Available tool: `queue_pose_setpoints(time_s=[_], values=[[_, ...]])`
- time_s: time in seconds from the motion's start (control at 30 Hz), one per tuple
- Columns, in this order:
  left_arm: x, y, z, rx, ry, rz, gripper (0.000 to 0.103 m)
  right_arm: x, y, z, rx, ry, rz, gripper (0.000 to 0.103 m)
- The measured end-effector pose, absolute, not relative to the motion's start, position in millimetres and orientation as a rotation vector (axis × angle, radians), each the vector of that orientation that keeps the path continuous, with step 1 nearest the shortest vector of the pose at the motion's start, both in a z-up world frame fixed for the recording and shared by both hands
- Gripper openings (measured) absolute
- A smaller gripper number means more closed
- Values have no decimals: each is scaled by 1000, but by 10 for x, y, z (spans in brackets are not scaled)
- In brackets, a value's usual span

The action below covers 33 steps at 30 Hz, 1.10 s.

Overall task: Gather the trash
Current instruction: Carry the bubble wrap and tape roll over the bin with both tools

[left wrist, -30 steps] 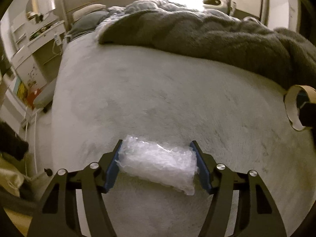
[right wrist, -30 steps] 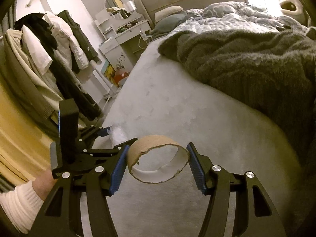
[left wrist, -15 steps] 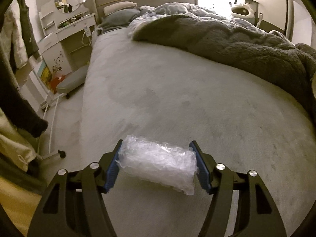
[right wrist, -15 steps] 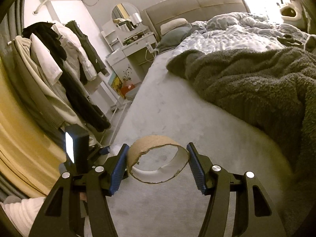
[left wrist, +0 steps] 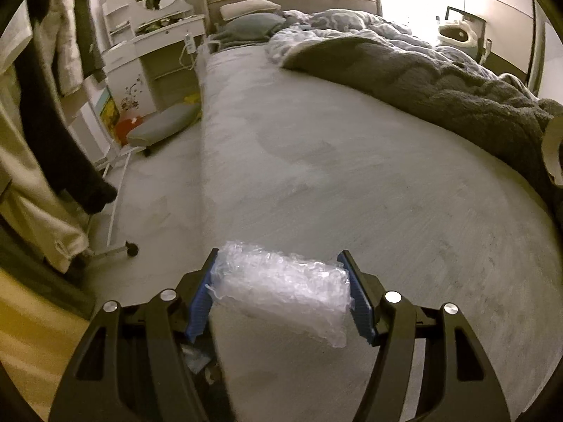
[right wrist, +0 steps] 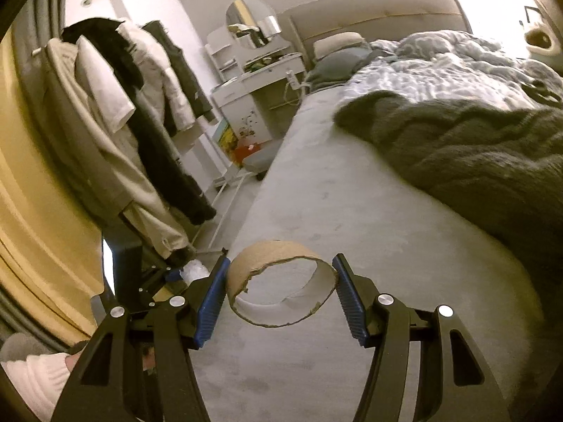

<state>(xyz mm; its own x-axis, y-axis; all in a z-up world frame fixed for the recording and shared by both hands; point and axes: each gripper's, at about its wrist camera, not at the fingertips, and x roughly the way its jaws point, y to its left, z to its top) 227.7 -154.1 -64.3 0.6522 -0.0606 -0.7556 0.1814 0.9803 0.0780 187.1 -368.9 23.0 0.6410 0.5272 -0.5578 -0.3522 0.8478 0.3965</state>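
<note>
Your left fingers [left wrist: 225, 292] clamp a wad of bubble wrap [left wrist: 281, 288] by its 2 ends, above the bed [left wrist: 352, 183]. It looks light, soft and slippery, so keep the squeeze. Your right fingers [right wrist: 346, 295] pinch a torn cardboard ring [right wrist: 281, 283] across its width; it looks thin-walled and likely to crush.

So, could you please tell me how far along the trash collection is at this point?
Done: two pieces are picked up. The left claw grips a wad of bubble wrap, and the right claw grips a torn cardboard ring, both lifted above the bed.
In hand: carrying them.
Left: dropping both off; no bin is in view. I see no other loose trash on the visible sheet.
</note>
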Motion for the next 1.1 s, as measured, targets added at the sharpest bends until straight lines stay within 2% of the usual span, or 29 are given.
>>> queue_pose_setpoints(time_s=[0.5,1.1], values=[[2238,-592,-746,70,910,-26,68,1977,-2992,353,208,712,580,61],[2212,239,-1378,-50,1071,9,68,2215,-1920,189,133,773,653,61]])
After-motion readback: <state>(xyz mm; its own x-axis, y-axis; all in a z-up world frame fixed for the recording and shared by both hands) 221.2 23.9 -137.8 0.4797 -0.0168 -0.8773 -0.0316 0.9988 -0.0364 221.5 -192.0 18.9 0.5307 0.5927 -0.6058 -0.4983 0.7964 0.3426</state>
